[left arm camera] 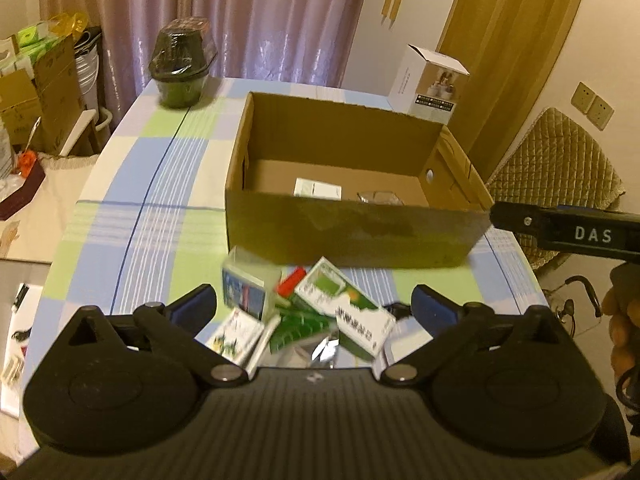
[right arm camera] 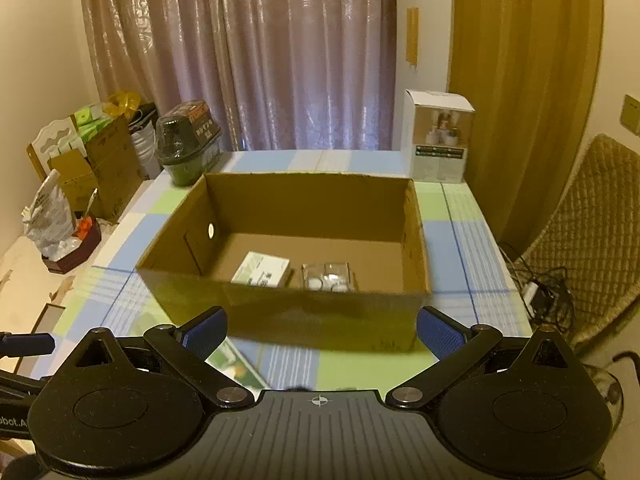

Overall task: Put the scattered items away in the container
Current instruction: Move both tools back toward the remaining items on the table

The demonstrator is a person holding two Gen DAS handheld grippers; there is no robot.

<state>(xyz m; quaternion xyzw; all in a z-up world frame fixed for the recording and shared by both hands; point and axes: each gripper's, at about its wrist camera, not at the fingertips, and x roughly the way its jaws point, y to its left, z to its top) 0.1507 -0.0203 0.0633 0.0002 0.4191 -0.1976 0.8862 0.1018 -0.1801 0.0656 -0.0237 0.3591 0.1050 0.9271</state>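
Observation:
An open cardboard box [left arm camera: 352, 232] stands on the checked tablecloth; it also shows in the right wrist view [right arm camera: 280, 308]. Inside lie a white-green carton [right arm camera: 266, 269] and a clear plastic pack [right arm camera: 328, 277]. In front of the box is a heap of small packages: a green-white carton [left arm camera: 348, 308], a blue-white box [left arm camera: 246, 290], a red item [left arm camera: 291, 280] and green packets [left arm camera: 300, 324]. My left gripper [left arm camera: 314, 304] is open, its fingers on either side of the heap, holding nothing. My right gripper [right arm camera: 320, 334] is open and empty, just before the box's near wall.
A dark wrapped pot [left arm camera: 180, 66] stands at the table's far left and a white product box [left arm camera: 432, 80] at the far right. A quilted chair [left arm camera: 560, 168] is to the right. Cardboard boxes and bags [right arm camera: 92, 168] crowd the left side.

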